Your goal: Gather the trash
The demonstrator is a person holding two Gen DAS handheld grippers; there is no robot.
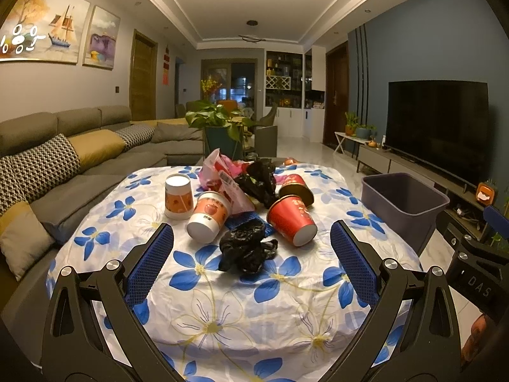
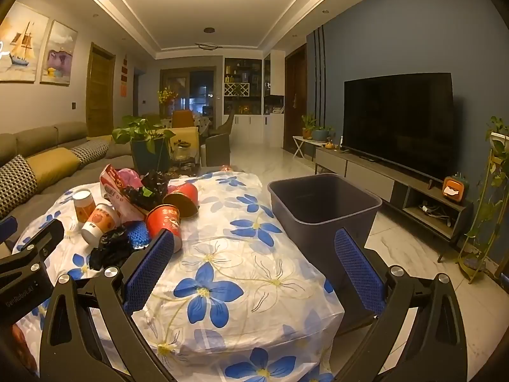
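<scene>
Trash lies piled on the flower-print tablecloth (image 1: 241,312): a crumpled black bag (image 1: 246,248), an upright white and orange cup (image 1: 178,196), a tipped orange cup (image 1: 210,216), two tipped red cups (image 1: 291,219) (image 1: 296,187), another black bag (image 1: 259,180) and a pink and red wrapper (image 1: 222,172). My left gripper (image 1: 253,238) is open, held just short of the near black bag. My right gripper (image 2: 254,245) is open over bare cloth (image 2: 229,273), with the pile (image 2: 140,210) to its left and the grey bin (image 2: 321,207) to its right.
The grey bin (image 1: 402,197) stands at the table's right edge. A grey sofa with cushions (image 1: 63,165) runs along the left. A potted plant (image 1: 219,124) is behind the table. A TV on a low cabinet (image 2: 397,127) lines the right wall, with tiled floor (image 2: 413,254) between.
</scene>
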